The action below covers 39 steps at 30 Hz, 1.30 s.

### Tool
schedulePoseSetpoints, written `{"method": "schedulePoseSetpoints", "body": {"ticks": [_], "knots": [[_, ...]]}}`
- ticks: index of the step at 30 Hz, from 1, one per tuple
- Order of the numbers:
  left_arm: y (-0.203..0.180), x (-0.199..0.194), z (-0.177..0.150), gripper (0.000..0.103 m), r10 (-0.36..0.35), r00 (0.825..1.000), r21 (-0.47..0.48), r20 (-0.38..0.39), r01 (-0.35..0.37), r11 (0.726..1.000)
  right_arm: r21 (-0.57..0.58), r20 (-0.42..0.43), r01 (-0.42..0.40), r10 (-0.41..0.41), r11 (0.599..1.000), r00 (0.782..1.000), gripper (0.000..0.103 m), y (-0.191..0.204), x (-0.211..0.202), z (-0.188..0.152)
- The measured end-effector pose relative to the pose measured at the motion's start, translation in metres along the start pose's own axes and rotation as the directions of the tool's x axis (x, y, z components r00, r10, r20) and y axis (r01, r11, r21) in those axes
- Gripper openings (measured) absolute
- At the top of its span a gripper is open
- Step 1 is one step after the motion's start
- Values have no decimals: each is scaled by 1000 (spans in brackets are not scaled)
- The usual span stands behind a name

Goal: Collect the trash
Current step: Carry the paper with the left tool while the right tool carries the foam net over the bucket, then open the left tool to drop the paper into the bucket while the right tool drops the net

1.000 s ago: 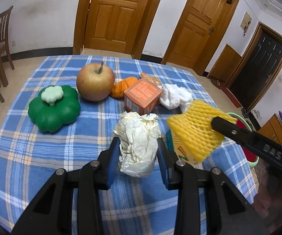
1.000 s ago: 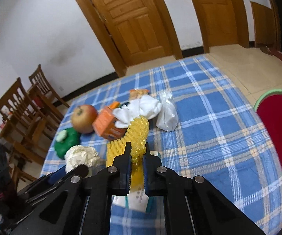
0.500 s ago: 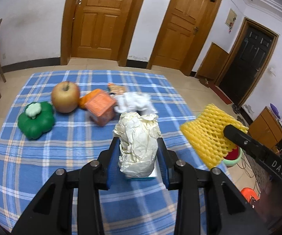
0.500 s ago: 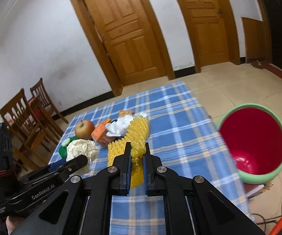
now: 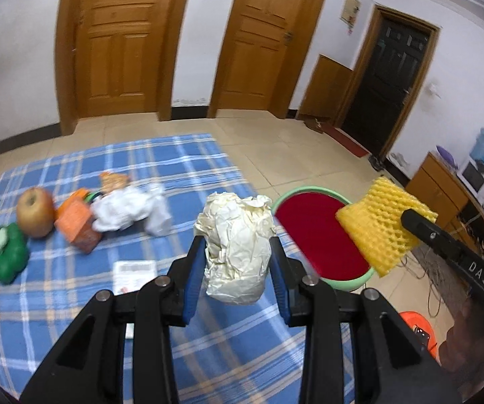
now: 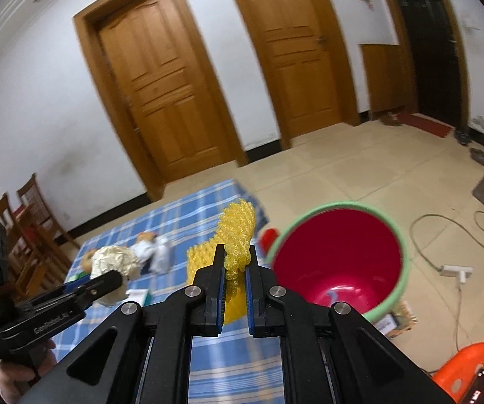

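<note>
My left gripper (image 5: 236,252) is shut on a crumpled white paper ball (image 5: 236,247), held in the air over the right edge of the blue plaid table (image 5: 73,303). The right gripper (image 6: 235,266) is shut on a yellow foam fruit net (image 6: 236,235), seen from the side as a yellow net (image 5: 381,227) in the left wrist view. A red bin with a green rim (image 6: 337,259) stands on the floor just right of the table, below and beyond both held pieces; the bin (image 5: 315,235) sits between them in the left wrist view.
On the table lie an apple (image 5: 35,212), a green toy (image 5: 6,257), an orange carton (image 5: 78,227), white plastic wrap (image 5: 129,210), a snack packet (image 5: 114,179) and a paper label (image 5: 134,271). An orange object (image 6: 467,367) and cables (image 6: 457,235) lie on the floor.
Both grippers rose and swung right, from over the table's items toward its right edge. The red bin came into fuller view. Both loads stay gripped.
</note>
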<state>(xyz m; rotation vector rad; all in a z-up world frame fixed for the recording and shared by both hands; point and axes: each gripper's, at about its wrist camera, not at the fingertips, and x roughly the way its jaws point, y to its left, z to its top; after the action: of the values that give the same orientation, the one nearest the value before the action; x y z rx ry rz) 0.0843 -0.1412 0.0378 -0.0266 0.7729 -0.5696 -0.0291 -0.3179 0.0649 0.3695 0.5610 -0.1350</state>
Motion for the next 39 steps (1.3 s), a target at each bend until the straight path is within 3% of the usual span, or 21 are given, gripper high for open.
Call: {"method": "schedulePoseSetpoints", "body": {"ticks": [5,11,22,30,39], "knots": [[-32,28,6,37,-11,999,64,-40,14,998,40,54,132,-134,990,989,9,-43,-7,-1],[-77,62,1,37,-40,994,129,-98,53,990,105,42,191,-196,976,980,9,-91,0,-3],[-144,126,-9,37,-76,980,214,-184,115,970,196,-31,203,-201,959,979,9,-144,21,-21],[-158,157,-19,37,-74,969,234,-236,130,964,243,-78,226,-213,943,974,10,-171,36,-29],[-160,163,-22,41,-55,967,252,-247,119,961,254,-105,237,-216,938,971,12,-177,45,-34]]}}
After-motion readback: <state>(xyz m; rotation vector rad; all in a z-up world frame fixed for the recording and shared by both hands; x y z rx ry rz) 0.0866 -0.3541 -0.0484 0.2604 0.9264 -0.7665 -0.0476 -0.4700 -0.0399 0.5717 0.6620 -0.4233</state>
